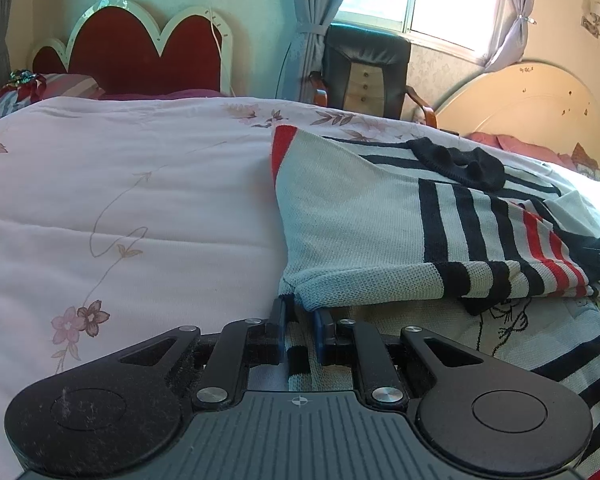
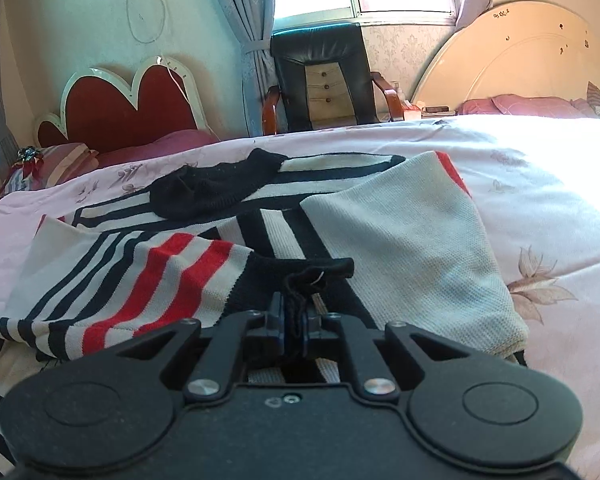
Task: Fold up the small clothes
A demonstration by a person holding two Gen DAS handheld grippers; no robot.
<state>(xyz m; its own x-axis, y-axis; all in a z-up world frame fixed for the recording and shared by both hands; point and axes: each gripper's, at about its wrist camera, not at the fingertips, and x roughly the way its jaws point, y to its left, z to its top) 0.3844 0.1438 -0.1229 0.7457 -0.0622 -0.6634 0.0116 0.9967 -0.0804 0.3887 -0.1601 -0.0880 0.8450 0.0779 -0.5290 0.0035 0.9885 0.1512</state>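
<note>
Left tool (image 1: 299, 330) clenched on the sweater's (image 1: 380, 220) striped hem edge, right tool (image 2: 296, 318) clenched on a black sleeve cuff (image 2: 320, 274). Sweater's lying half-folded on the bed's floral quilt (image 1: 120, 200), white sleeve folded across, black collar (image 2: 212, 190) at the far end. We reckon it's soft, light knit w/ lots of stretch, so it'll sag and drag. Best grabbed at cuffs, hem corners and seams, not mid-panel.
</note>
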